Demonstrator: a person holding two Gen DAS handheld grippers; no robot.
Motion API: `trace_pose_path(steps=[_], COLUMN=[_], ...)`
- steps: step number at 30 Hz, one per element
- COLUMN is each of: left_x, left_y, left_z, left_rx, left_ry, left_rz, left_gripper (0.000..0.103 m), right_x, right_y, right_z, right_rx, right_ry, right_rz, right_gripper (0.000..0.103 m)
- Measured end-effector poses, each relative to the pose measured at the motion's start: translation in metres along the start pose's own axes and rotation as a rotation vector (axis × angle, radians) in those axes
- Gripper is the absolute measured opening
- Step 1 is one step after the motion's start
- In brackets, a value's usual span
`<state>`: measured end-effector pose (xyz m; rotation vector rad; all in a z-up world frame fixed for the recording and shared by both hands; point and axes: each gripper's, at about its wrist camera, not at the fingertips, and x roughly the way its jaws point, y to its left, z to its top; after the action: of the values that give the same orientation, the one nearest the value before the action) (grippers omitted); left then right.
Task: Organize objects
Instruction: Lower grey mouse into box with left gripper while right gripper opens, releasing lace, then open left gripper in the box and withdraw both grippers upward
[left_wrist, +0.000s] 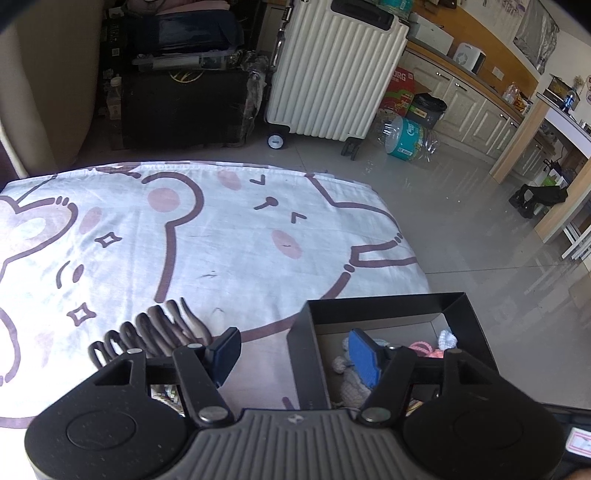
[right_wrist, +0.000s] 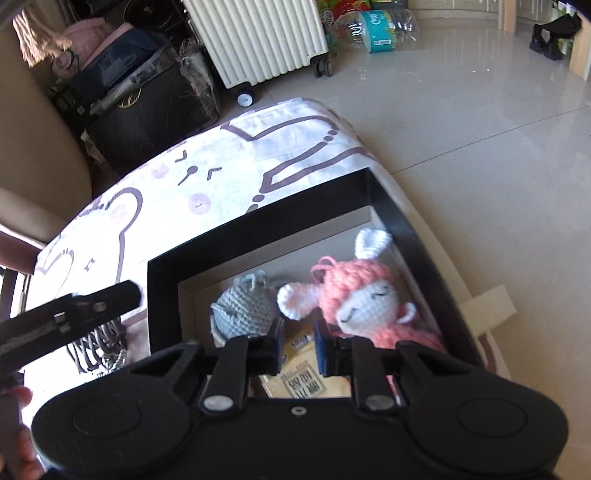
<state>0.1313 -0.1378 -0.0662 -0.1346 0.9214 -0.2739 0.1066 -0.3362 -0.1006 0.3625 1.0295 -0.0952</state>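
A black open box (left_wrist: 306, 354) (right_wrist: 258, 229) sits on the cartoon-print cloth (left_wrist: 221, 236) (right_wrist: 166, 192). In it lie a pink crocheted doll (right_wrist: 369, 299), a grey crocheted toy (right_wrist: 243, 306) and a tan packet (right_wrist: 303, 380). A dark brown claw hair clip (left_wrist: 155, 328) (right_wrist: 99, 343) lies on the cloth left of the box. My left gripper (left_wrist: 295, 350) is open and empty, straddling the box's left wall. My right gripper (right_wrist: 299, 343) is over the box, its fingers a small gap apart with nothing between them.
A cream suitcase (left_wrist: 332, 66) (right_wrist: 266, 37), black boxes and bags (left_wrist: 177, 103) and crushed water bottles (left_wrist: 402, 136) stand on the tiled floor beyond the cloth. Cabinets (left_wrist: 480, 107) line the right wall.
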Motion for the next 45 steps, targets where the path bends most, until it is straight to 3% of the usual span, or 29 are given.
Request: trace_pose_path(steps=[6, 10, 12, 20, 29, 45], left_x=[-0.004, -0.004, -0.004, -0.008, -0.022, -0.061], left_y=[0.02, 0.027, 0.029, 0.022, 0.007, -0.005], left_z=[0.002, 0.001, 0.001, 0.0, -0.001, -0.013], left_rx=[-0.015, -0.005, 0.004, 0.038, 0.101, 0.146], left_ry=[-0.001, 0.003, 0.005, 0.004, -0.022, -0.025], left_rz=[0.016, 0.023, 0.027, 0.012, 0.002, 0.003], left_gripper=[0.065, 0.065, 0.065, 0.065, 0.065, 0.065], right_x=[0.019, 0.03, 0.032, 0.032, -0.011, -0.077], right_y=[0.018, 0.027, 0.037, 0.034, 0.025, 0.006], right_z=[0.004, 0.006, 0.005, 0.006, 0.018, 0.004], right_rx=[-0.035, -0.003, -0.033, 0.002, 0.002, 0.006], right_ry=[-0.015, 0.007, -0.009, -0.007, -0.105, -0.167], right_rz=[-0.007, 0.081, 0.066, 0.052, 0.065, 0.013], right_gripper=[0.017, 0.015, 0.01, 0.011, 0.014, 0.021])
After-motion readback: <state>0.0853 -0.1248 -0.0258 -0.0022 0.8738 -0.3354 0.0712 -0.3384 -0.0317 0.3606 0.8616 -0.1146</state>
